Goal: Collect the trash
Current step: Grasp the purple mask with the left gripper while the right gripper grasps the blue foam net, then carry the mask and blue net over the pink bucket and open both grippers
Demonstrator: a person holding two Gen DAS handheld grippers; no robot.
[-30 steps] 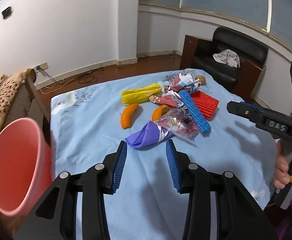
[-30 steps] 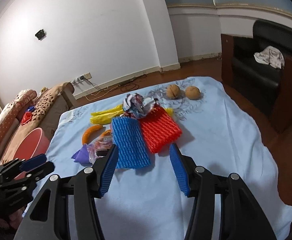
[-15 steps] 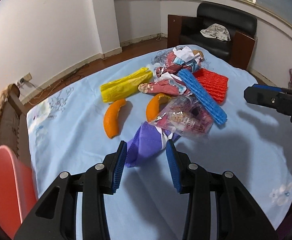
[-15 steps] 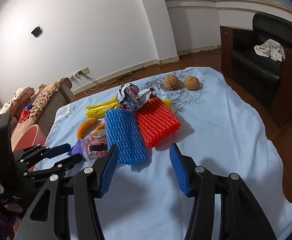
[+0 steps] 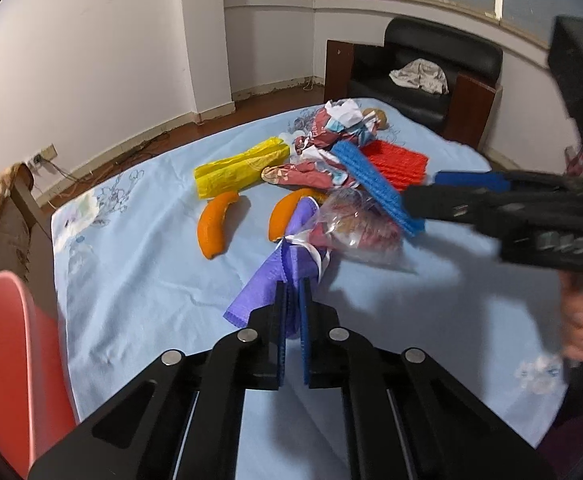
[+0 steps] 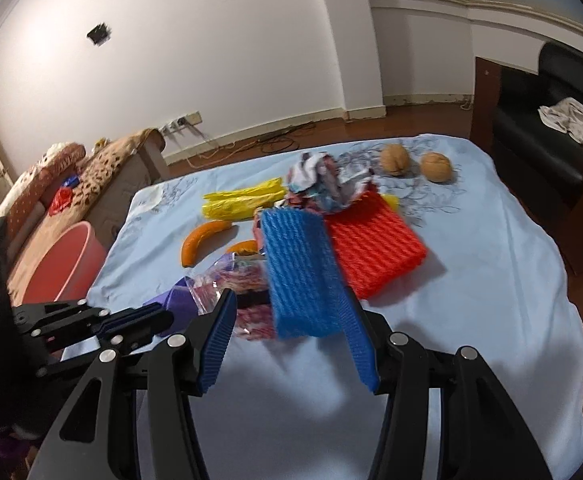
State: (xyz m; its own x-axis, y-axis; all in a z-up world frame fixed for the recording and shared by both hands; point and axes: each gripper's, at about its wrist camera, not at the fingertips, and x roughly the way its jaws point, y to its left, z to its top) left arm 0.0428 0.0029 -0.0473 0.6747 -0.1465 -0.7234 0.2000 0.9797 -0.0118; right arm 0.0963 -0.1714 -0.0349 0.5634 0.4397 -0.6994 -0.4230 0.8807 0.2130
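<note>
Left gripper (image 5: 292, 300) has clamped onto the purple wrapper (image 5: 279, 268) at the trash pile's near edge on the blue bedsheet (image 5: 139, 280), right gripper (image 6: 287, 320) hangs open around the blue foam net (image 6: 299, 272), so next it probably needs lifting into the pink bin (image 5: 7, 360).

Bare light-blue bedsheet (image 6: 471, 280) is lying open along the near edge and the right side, giving a gripper free passage there. A heap of trash is crowding the middle: a blue foam net sleeve (image 6: 299, 272), a red foam net sleeve (image 6: 375, 248), a clear plastic bag (image 5: 355, 232) and a yellow crumpled bag (image 5: 239, 172). The black right gripper (image 5: 423, 204) is reaching across the heap's right flank. A pink plastic bucket (image 5: 7, 360) is blocking the left edge.
</note>
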